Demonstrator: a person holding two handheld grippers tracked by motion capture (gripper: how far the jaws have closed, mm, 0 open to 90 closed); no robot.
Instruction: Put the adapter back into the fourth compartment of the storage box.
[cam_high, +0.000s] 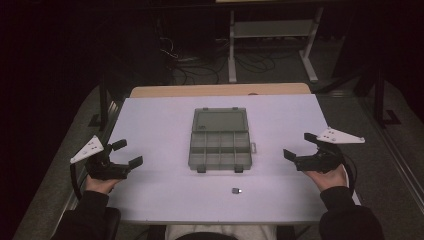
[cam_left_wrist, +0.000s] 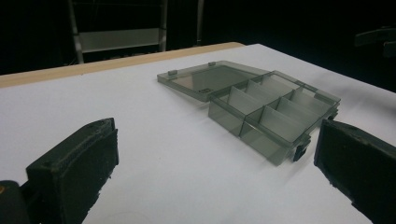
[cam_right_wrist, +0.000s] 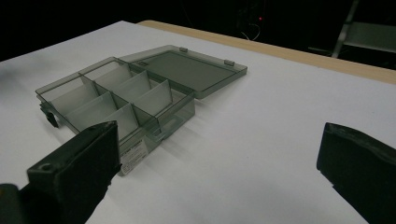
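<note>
From the high view, one clear plastic organizer box (cam_high: 219, 146) lies open mid-bench (cam_high: 150, 115), and one small grey piece (cam_high: 235, 190) sits nearer the person. The left gripper (cam_high: 128, 153) and right gripper (cam_high: 298, 145) are wide open, holding nothing.

Left gripper view: eight little compartments; the box (cam_left_wrist: 266, 112) looks light, stiff, slippery.

Right gripper view: I think the lid (cam_right_wrist: 187, 70) edge is best to pinch.

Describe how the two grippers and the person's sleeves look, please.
Both the left gripper and the right gripper are black with two blocky black jaws. Each carries a pale grey three-cornered plate dotted with small holes, and a dark cable loops from each. The person wears dark long sleeves.
</note>
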